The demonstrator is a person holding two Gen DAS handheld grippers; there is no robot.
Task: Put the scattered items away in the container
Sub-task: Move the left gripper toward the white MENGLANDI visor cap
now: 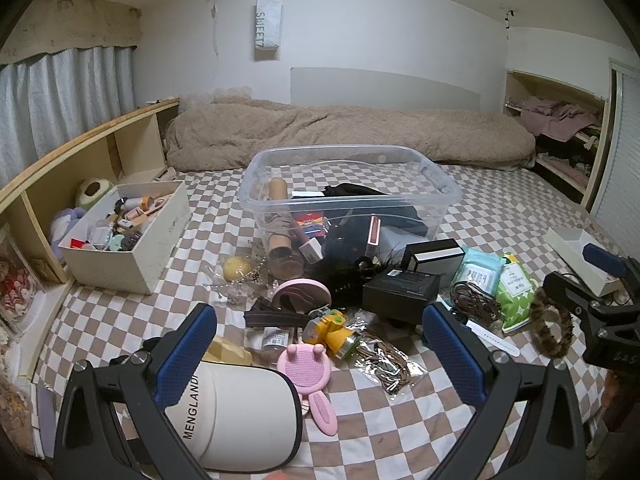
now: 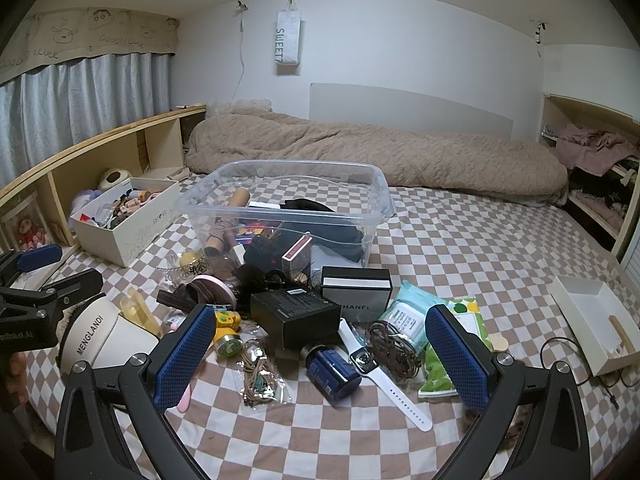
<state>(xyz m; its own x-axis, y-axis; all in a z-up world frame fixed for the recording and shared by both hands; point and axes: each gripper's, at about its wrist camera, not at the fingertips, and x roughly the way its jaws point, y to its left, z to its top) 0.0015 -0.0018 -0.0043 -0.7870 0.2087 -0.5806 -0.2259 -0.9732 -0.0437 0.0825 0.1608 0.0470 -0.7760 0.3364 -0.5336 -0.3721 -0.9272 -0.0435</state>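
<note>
Blue can (image 2: 332, 368) lies between the right gripper's (image 2: 320, 354) parted jaws.

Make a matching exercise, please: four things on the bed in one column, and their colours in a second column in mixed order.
Things:
1. smartwatch
2. comb
3. can
4. wipes pack with leaf pattern

Colours:
A. dark blue
B. green
C. white
D. pink

Pairs: 1-C, 2-D, 3-A, 4-B
</note>
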